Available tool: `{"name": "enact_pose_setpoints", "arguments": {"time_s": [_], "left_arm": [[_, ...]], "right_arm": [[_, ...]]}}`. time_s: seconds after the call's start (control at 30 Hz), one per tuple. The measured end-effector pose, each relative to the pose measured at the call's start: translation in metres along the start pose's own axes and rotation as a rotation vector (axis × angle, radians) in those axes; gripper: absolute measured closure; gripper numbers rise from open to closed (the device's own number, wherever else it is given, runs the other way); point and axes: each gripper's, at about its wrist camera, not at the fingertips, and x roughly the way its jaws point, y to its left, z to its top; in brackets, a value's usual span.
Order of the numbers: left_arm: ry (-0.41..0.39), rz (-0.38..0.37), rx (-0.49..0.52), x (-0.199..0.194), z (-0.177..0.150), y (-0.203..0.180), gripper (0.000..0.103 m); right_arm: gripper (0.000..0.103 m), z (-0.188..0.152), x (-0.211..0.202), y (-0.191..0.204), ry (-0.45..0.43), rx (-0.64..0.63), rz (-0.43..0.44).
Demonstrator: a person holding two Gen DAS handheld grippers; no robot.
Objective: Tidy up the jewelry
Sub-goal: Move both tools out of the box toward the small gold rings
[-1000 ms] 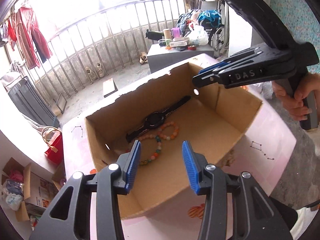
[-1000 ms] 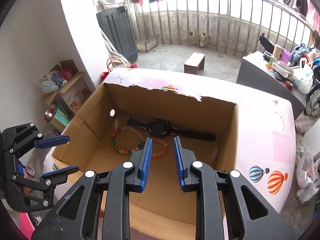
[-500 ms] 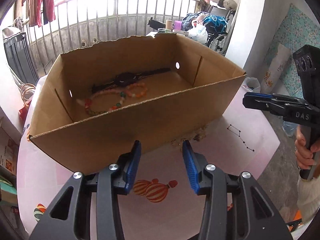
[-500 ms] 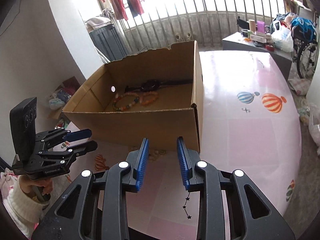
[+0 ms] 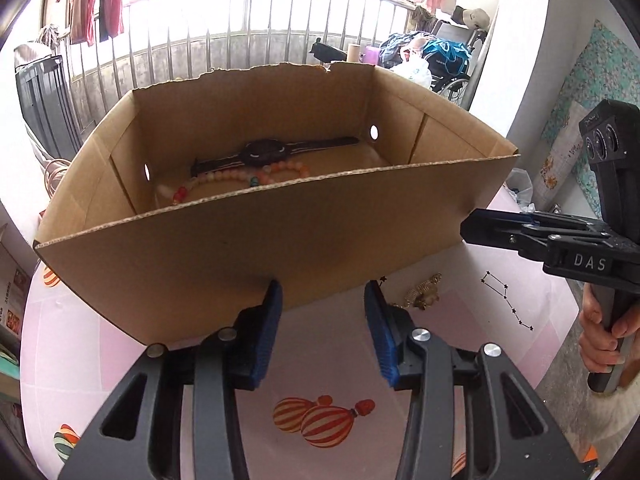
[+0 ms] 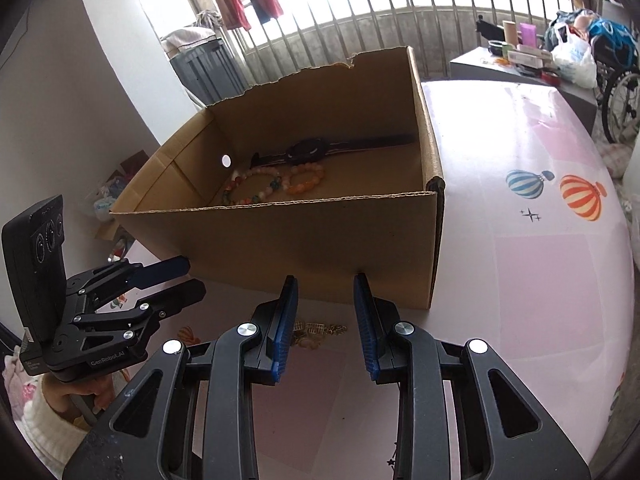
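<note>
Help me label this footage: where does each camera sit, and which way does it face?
Left wrist: on the left gripper, looking down at the cardboard box; the right gripper and its hand show at right.
Right wrist: on the right gripper, facing the box's right near corner; the left gripper and a sleeve show at left.
Shared: the box, watch, bead bracelets, gold necklace, pink table.

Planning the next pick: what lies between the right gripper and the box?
A gold necklace on the pink table, just before the right gripper and short of the box; right wrist view.
</note>
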Motion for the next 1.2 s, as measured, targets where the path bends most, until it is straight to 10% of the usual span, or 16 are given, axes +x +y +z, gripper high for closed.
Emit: {"name": "enact_pose_setpoints", "arguments": {"time_s": [0.43,0.67,1.2], "left_arm": [[0.072,-0.078,0.143,0.028,-0.025,-0.031,0.074],[0.08,-0.07,0.142,0.039,-0.019,-0.032,0.091],[0.049,-0.082,0.012,0.008,-0.027,0.006,0.092]], "right_arm": [[0.074,-0.045,-0.006,0.01,0.086,-0.007,0.016],[0.074,-0.06,-0.014,0.031,0.101,-0.085,0.025],[0.074,-0.078,0.005,0.086,0.141,-0.294,0.071]]}}
